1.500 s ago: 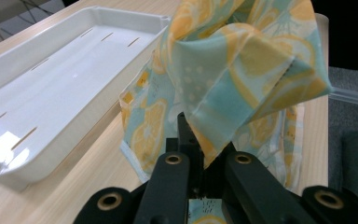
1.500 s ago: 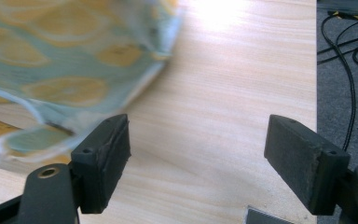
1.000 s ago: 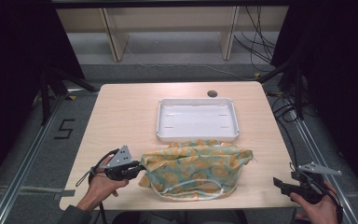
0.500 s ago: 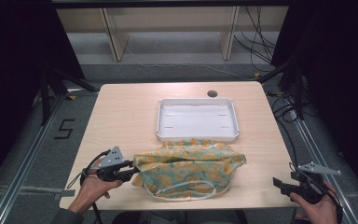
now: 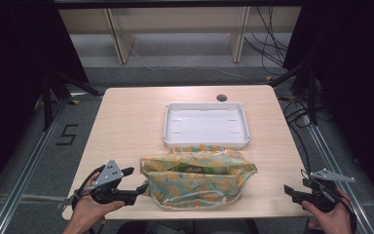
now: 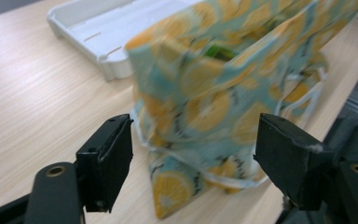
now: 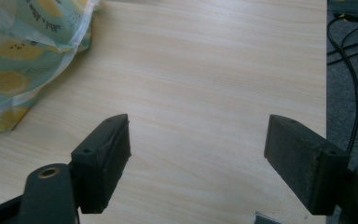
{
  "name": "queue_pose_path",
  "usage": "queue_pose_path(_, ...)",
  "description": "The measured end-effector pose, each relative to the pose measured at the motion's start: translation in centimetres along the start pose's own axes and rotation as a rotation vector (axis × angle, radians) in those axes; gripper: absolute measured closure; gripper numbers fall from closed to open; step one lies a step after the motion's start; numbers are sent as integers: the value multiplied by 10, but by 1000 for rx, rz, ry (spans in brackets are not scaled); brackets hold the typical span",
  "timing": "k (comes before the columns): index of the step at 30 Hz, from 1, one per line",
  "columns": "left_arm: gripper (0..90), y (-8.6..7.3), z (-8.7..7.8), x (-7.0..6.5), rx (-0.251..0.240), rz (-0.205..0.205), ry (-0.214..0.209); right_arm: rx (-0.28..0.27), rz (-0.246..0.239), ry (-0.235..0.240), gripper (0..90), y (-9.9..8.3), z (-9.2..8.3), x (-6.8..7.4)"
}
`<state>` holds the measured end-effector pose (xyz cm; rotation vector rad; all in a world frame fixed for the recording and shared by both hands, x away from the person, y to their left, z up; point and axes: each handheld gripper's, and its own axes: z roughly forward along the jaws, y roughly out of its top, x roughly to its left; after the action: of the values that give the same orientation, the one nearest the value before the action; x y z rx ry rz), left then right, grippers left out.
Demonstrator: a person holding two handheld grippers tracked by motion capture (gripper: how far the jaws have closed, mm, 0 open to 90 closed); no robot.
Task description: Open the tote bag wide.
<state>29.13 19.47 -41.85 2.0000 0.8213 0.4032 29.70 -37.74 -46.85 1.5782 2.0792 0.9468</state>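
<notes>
Left tool sits at the near-left corner of the worktop, jaws spread wide and gripping nothing; they have just been opening, and the left gripper view shows the bag's end ahead of the pads, not pressed by them. Right tool hangs off the near-right edge, jaws equally wide and empty, with bare wood beneath them in its own view.

The lemon-print bag lies slumped along the near edge, mouth up and sagging partly open, something green visible inside. Its white drawstring loops trail under the near side. The white tray lies just beyond the bag, its near rim touching or almost touching the fabric.

Risks, as judged from here:
- Soft cloth, no stiffness. A pinch on one layer only would likely lift fabric and leave the contents behind, or tip them out the open mouth.
- Bag is close to the near edge; a push toward the person could slide it off.
- A loose drawstring could snag a jaw on withdrawal.
- A one-sided pull may drag the bag against the tray and shift it.
</notes>
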Motion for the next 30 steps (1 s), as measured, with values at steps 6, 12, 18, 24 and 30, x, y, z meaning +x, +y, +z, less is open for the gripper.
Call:
queue_pose_path(6,282,15,-5,-19,-35,25,-21,15,2,-12,236,1,0,2)
queue_pose_path(12,280,27,7,-32,-21,69,-58,20,17,7,236,2,2,4)
queue_pose_path(18,284,44,23,-42,-25,122,-74,-10,-7,46,226,15,7,8)
queue_pose_path(24,286,58,35,-49,-39,152,-100,-71,-99,94,226,37,4,18)
queue_pose_path(30,286,60,47,-50,-9,152,-129,-95,-119,134,227,60,3,35)
